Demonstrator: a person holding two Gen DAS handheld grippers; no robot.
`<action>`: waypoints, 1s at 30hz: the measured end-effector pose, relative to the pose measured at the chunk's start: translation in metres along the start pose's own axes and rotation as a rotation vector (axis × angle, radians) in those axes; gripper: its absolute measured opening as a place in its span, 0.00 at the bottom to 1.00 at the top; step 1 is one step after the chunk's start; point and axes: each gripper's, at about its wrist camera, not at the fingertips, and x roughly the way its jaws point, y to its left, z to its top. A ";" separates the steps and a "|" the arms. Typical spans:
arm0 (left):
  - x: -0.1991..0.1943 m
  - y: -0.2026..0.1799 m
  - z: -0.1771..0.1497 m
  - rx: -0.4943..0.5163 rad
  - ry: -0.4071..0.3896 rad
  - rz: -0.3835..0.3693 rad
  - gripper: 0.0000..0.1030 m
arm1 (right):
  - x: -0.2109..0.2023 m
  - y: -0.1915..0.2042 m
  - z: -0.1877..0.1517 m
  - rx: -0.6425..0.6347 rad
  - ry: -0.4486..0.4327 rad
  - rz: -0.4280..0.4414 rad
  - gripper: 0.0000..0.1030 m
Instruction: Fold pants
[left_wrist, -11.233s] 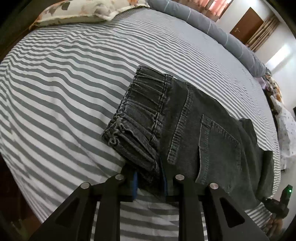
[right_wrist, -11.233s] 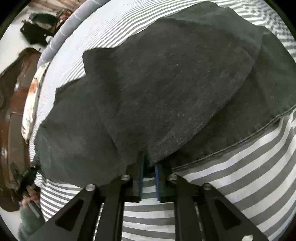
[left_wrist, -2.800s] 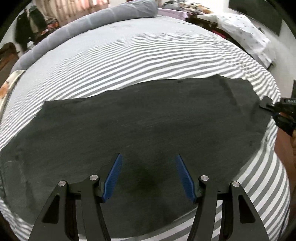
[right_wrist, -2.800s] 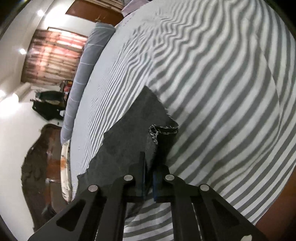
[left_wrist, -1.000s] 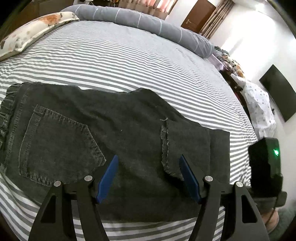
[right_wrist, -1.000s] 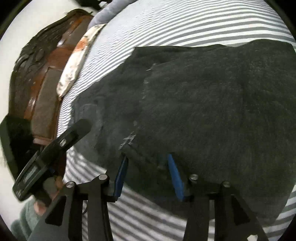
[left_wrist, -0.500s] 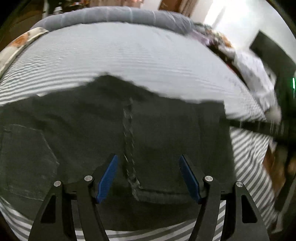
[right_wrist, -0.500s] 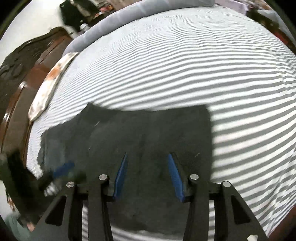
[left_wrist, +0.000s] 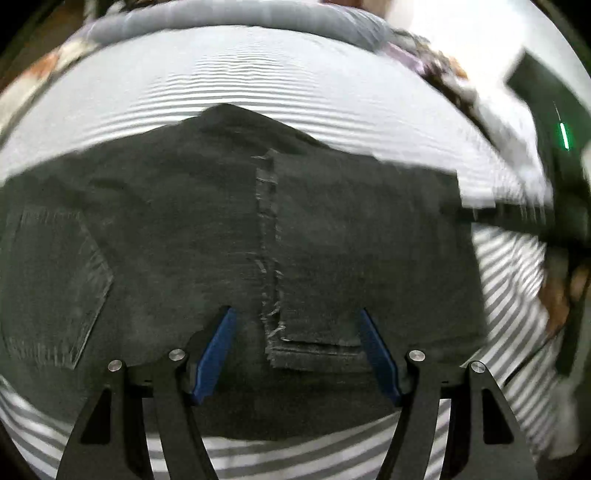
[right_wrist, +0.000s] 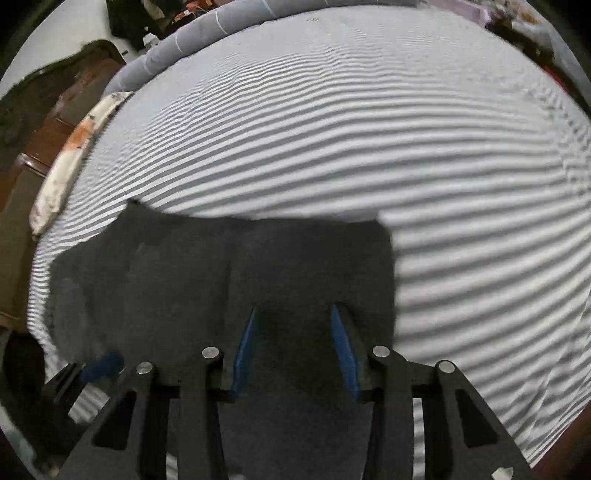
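In the left wrist view, the left gripper (left_wrist: 297, 347) is hovering with its blue pads spread wide over the lower middle of the frame, gripping nothing. The pants (left_wrist: 184, 240) are lying flat on the striped bed sheet (left_wrist: 295, 88), filling the middle band; the frayed leg hem (left_wrist: 271, 258) is running down the centre, between the pads, with a back pocket (left_wrist: 51, 284) at the left edge. The far right is blurred, so the dark shape there is hard to read.

In the right wrist view, the right gripper (right_wrist: 293, 347) is standing partly open above the pants (right_wrist: 221, 266), which are occupying the lower left; its jaws have just been closing a little, yet nothing is pinched between them. For a neat next fold, I would judge each gripper should be catching both layers at the near edge, level with the other, before lifting.
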 end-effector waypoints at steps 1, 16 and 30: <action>-0.004 0.007 0.001 -0.038 -0.004 -0.024 0.66 | -0.004 -0.002 -0.008 0.014 0.003 0.013 0.37; 0.011 0.048 0.000 -0.416 0.140 -0.281 0.66 | -0.016 -0.011 -0.090 0.328 0.122 0.378 0.41; 0.025 0.030 0.008 -0.383 0.185 -0.215 0.09 | -0.005 -0.029 -0.102 0.432 0.136 0.317 0.43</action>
